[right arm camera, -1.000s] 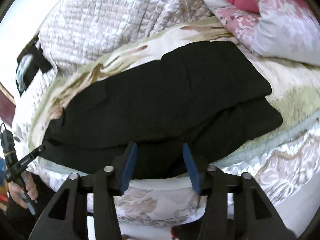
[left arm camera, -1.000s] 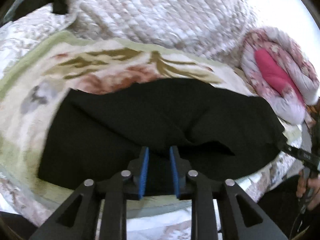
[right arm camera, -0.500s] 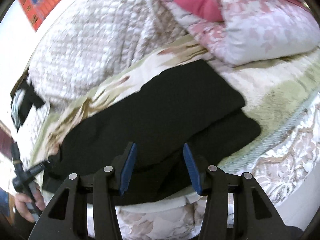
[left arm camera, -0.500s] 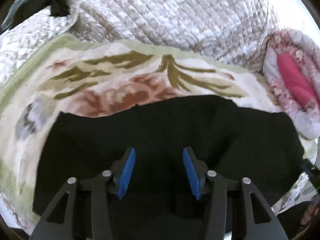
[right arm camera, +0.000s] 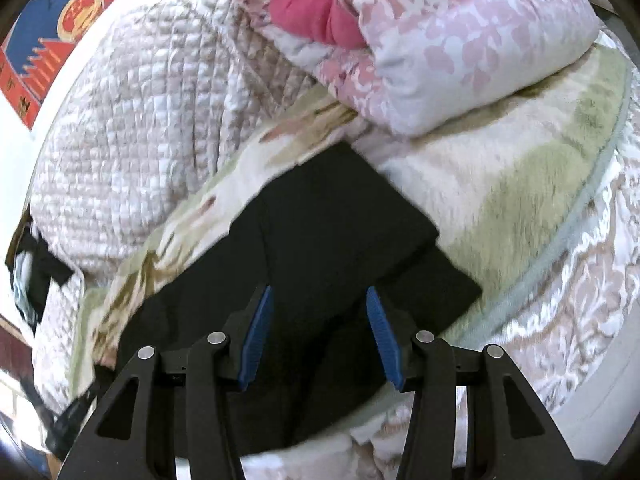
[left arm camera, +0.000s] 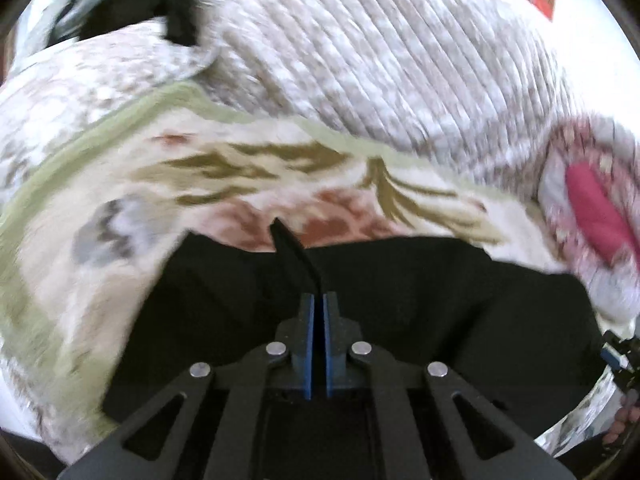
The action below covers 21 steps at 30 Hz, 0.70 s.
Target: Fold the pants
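Black pants (left arm camera: 440,304) lie across a floral blanket (left arm camera: 120,208) on a bed. My left gripper (left arm camera: 319,300) is shut on a pinch of the pants' fabric, and a black fold (left arm camera: 294,252) sticks up from between its blue pads. In the right wrist view the pants (right arm camera: 332,232) lie folded lengthwise, with a lower layer (right arm camera: 448,284) showing at the right end. My right gripper (right arm camera: 320,304) is open and empty, hovering just above the pants near the bed's front edge.
A quilted cream cover (left arm camera: 380,60) is heaped at the back. A rolled pink floral duvet (right arm camera: 440,32) lies beside the pants' right end. A black and white item (left arm camera: 120,8) sits at the far left. The other hand's gripper (left arm camera: 624,356) shows at the right edge.
My left gripper was open half a second ago and has shut on the pants, raising a fold. My right gripper has moved closer to the pants and stays open.
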### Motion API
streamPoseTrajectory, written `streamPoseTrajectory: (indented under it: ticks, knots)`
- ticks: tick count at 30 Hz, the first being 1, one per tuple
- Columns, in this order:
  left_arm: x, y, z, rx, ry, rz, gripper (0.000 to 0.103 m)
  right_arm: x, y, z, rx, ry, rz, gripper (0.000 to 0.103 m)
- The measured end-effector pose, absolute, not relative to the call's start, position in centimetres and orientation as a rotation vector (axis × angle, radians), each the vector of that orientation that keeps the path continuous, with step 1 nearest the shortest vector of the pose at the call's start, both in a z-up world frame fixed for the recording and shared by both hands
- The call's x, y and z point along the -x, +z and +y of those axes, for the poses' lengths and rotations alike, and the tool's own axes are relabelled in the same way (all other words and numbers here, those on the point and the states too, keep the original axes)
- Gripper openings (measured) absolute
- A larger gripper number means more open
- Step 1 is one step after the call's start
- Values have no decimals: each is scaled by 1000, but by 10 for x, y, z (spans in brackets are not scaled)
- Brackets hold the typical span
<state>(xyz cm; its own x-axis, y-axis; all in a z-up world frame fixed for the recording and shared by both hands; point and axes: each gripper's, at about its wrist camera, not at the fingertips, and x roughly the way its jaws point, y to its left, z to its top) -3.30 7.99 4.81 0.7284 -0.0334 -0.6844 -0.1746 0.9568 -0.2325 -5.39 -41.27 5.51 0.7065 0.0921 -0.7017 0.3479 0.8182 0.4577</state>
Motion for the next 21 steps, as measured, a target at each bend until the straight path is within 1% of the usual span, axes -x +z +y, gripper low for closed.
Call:
streamPoseTrajectory:
  ticks: [4, 8, 10, 12, 14, 19, 20, 21]
  knots:
    - [58, 38, 104, 405, 96, 770, 5, 55, 44, -418, -641, -168, 800, 49]
    - [66, 25, 108, 462, 69, 803, 8, 52, 42, -421, -652, -171, 796, 49]
    - [63, 19, 112, 511, 61, 833, 14, 51, 42, -424, -676, -176, 793, 49]
    - [63, 15, 117, 564, 57, 844, 37, 51, 42, -426, -686, -178, 789, 49]
    - [65, 10, 122, 625, 48, 841, 44, 49, 42, -426, -690, -180, 787, 49]
    - [52, 5, 120, 627, 53, 829, 45, 41, 42, -426, -690, -181, 773, 49]
    - [49, 5, 121, 640, 53, 824, 43, 40, 43, -426, -689, -182, 772, 46]
    - [47, 5, 121, 646, 59, 821, 39, 39, 44, -426, -689, -184, 769, 42]
